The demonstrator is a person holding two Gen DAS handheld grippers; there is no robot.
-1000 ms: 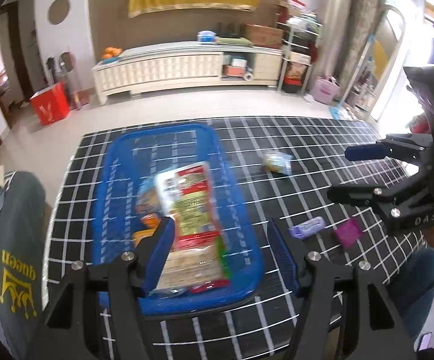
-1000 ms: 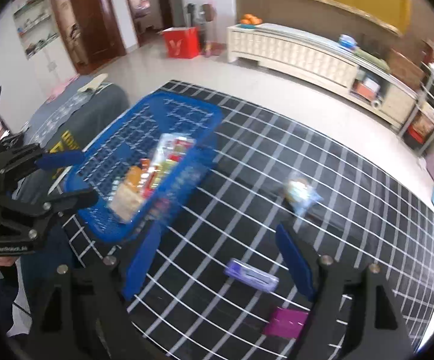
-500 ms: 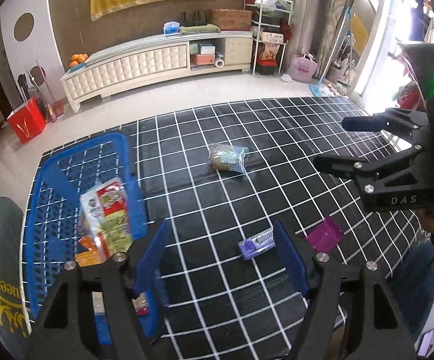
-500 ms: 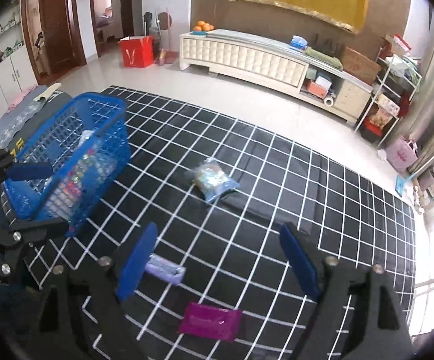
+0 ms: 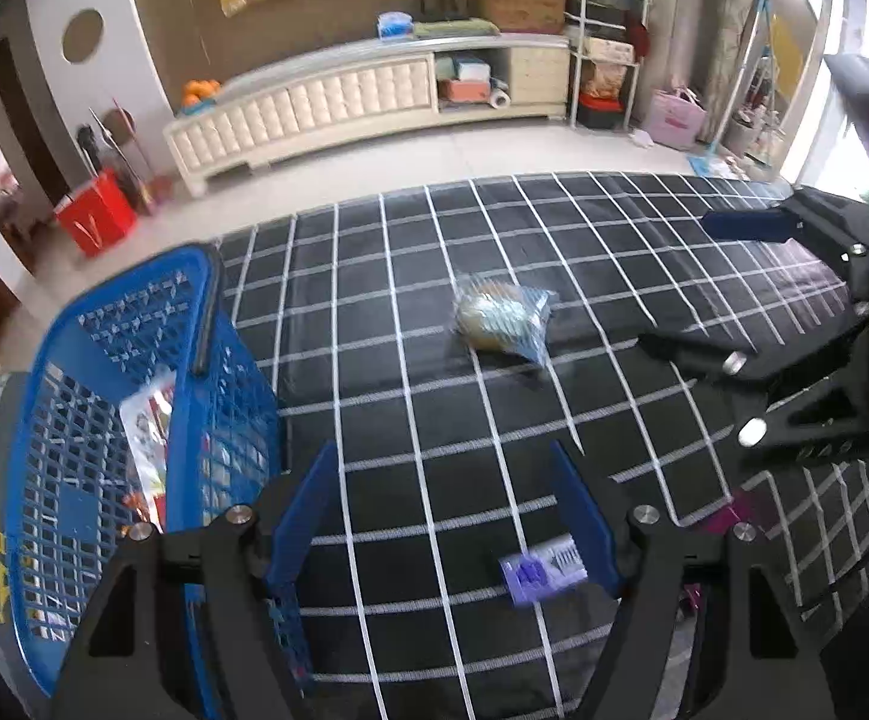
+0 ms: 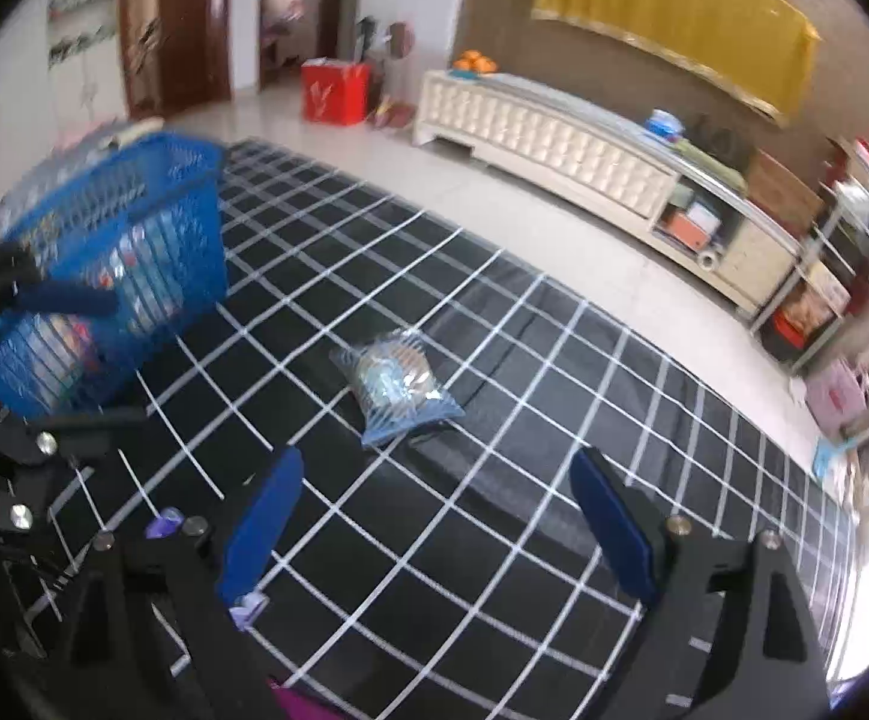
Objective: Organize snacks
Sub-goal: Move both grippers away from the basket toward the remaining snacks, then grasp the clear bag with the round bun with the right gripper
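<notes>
The clear bagged snack (image 6: 395, 381) lies loose on the checked desk (image 6: 494, 546), in the middle of my right wrist view, straight ahead of my right gripper (image 6: 434, 531) and just beyond the tips of its blue fingers (image 6: 263, 519). Its long axis runs from upper left to lower right of that frame, so it sits slantwise across the line of my reach. In the left wrist view the same bag (image 5: 500, 321) is in the centre right, well ahead of my left gripper (image 5: 443, 525). I judge the right one nearer and better lined up for it.

Closer to my left is the small purple packet (image 5: 542, 570), low in the frame, touching or just beside the inner face of the right-hand finger (image 5: 581, 516). A magenta packet (image 5: 740, 513) shows at lower right, partly hidden.

Both grippers stand wide apart with nothing between them.

The count: three snacks loose on the desk, namely one clear bag, one purple packet, one magenta packet. One blue basket (image 5: 104, 420) stands at the left of the frame, already holding several packets; I cannot count them through the mesh.
</notes>
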